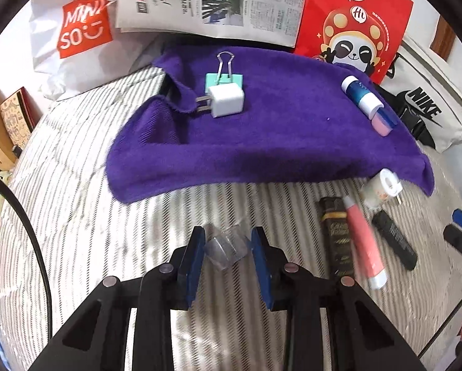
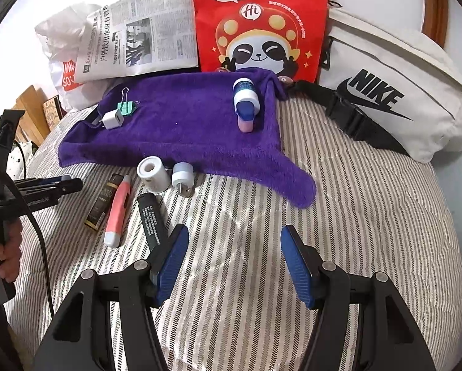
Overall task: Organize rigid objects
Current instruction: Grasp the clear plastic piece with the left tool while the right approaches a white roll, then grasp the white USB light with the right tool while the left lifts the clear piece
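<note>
Left wrist view: left gripper [image 1: 227, 249] clamped lightly on a small clear plastic cap [image 1: 227, 252], just above the striped bedsheet [image 1: 76, 216], near of the purple towel [image 1: 261, 142]. Probably light, stiff, slick and crushable; best pinched across its flat sides, gently. Right gripper [image 2: 234, 259] spread apart and empty, right of the black tube [image 2: 152, 216].

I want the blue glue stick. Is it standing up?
No, the blue-and-white glue stick lies tipped on its side on the purple towel.
</note>
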